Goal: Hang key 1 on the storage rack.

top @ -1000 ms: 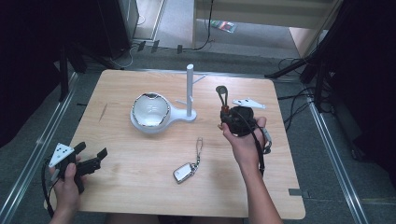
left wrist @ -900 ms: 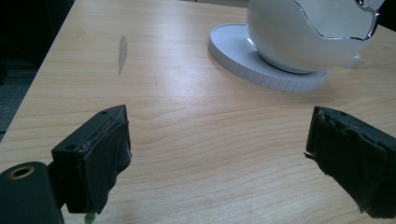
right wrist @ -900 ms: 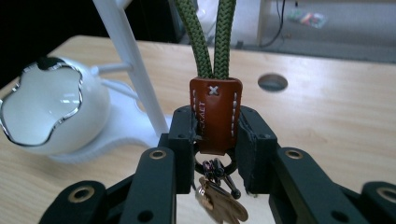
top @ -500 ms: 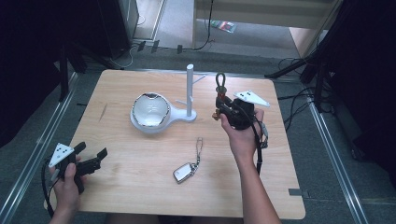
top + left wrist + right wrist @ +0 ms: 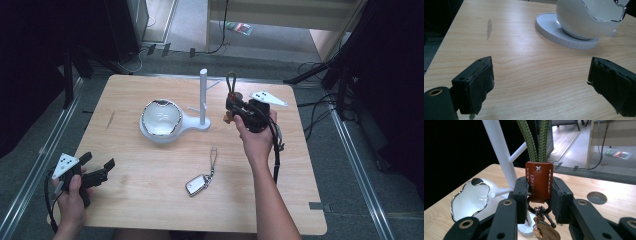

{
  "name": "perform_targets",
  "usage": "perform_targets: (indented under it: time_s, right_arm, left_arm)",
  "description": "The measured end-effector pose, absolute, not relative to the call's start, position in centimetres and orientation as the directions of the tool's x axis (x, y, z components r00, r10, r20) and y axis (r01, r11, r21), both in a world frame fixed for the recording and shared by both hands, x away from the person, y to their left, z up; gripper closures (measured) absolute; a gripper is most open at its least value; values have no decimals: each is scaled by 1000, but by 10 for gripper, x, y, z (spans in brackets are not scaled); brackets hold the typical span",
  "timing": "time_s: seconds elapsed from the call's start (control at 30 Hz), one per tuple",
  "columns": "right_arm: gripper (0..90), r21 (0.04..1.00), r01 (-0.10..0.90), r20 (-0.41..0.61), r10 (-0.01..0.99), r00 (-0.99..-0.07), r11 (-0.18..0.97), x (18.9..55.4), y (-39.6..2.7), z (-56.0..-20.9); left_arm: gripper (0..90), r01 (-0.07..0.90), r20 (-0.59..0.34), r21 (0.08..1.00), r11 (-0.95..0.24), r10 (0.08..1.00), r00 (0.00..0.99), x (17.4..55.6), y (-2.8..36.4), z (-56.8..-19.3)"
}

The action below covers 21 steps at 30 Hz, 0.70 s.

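The right gripper [image 5: 539,195] clamps a brown leather keychain [image 5: 538,181] with a braided green cord loop, raised beside the white stand [image 5: 204,97]. The left gripper [image 5: 95,167] rests wide open, empty.

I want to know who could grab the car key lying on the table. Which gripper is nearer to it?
The right gripper, though not by much. It is beyond the car key, up by the white stand, holding a keychain. The left gripper rests at the table's near left corner.
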State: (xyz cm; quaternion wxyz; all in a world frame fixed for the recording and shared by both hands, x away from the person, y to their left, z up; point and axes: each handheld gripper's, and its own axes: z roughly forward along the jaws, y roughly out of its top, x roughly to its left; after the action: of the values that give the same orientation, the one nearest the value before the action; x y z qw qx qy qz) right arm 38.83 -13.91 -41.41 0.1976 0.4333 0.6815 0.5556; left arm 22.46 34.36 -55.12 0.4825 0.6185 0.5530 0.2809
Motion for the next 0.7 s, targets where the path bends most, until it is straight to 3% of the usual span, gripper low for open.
perform_targets:
  time_s: [0.7]
  right_arm:
    - [695, 897, 439, 235, 790, -566, 47, 412, -117, -424]
  left_arm:
    - [71, 410, -190, 908, 82, 954, 232, 225, 344, -551]
